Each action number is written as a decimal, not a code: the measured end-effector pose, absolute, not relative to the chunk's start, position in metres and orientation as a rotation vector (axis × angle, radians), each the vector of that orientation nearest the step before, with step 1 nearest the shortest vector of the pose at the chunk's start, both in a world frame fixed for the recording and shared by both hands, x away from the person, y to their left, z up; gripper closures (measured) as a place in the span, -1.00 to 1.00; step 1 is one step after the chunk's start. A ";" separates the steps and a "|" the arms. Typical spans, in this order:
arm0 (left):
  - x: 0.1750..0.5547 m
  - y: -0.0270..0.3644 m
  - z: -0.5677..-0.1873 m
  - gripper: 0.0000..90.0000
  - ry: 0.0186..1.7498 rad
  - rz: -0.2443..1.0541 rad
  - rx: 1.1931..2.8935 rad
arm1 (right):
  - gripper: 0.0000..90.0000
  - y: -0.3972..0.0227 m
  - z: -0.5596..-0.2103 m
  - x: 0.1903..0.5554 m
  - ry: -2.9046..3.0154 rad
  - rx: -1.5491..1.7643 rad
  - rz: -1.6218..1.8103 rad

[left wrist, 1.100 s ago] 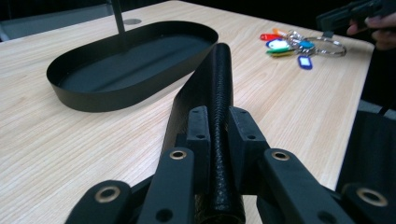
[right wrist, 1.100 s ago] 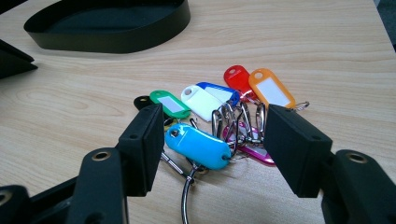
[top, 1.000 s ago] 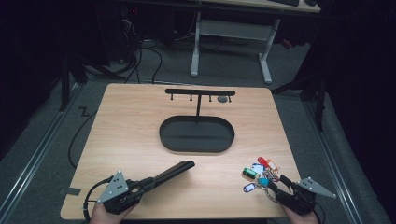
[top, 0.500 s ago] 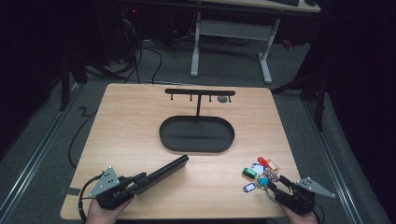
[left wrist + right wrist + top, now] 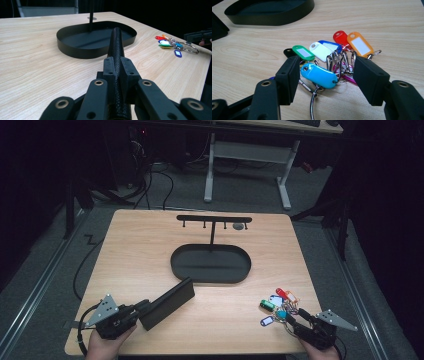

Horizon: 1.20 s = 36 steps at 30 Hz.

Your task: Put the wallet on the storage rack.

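here, a flat black wallet (image 5: 167,303) was clamped edge-on between the jaws of the left gripper (image 5: 141,310), which had just been tightening on it; the wallet reached ahead of the jaws toward the oval black tray (image 5: 210,265), its far end just short of the near wall. the step in hand was judged to be the carrying of the wallet to the tray, and the next move seemed to call for a lift over the rim before any letting go. the right gripper (image 5: 296,322) was held spread apart, gripping nothing, with a bunch of key tags (image 5: 277,305) lying between and just beyond its pads. in the left gripper view the textured spine of the wallet (image 5: 116,47) was shown in line with the tray's upright post, which the high view did not reveal. in the right gripper view a blue tag (image 5: 319,75) was seen nearest the jaws, untouched. farthest off, the hook bar (image 5: 214,219) was made out from above.
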<state>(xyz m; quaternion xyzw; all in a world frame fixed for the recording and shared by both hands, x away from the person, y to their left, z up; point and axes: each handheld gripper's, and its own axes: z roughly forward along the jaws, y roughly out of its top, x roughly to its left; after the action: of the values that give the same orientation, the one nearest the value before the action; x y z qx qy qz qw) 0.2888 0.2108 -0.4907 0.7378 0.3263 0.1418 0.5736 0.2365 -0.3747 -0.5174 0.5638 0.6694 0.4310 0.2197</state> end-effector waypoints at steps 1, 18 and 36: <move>0.289 0.211 -0.491 0.86 0.766 0.329 1.728 | -0.14 -0.375 -0.518 0.237 1.852 1.561 1.192; 0.287 0.207 -0.492 0.51 0.736 0.303 1.764 | -0.14 -0.374 -0.518 0.237 1.859 1.554 1.190; 0.282 0.186 -0.485 0.24 0.767 0.433 1.994 | -0.14 -0.375 -0.517 0.237 1.863 1.545 1.190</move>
<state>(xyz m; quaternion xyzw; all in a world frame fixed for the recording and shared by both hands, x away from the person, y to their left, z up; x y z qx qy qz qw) 0.2815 0.1863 -0.4853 0.8109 0.3121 0.1760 0.4627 0.2368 -0.3748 -0.5169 0.5588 0.6737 0.4304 0.2207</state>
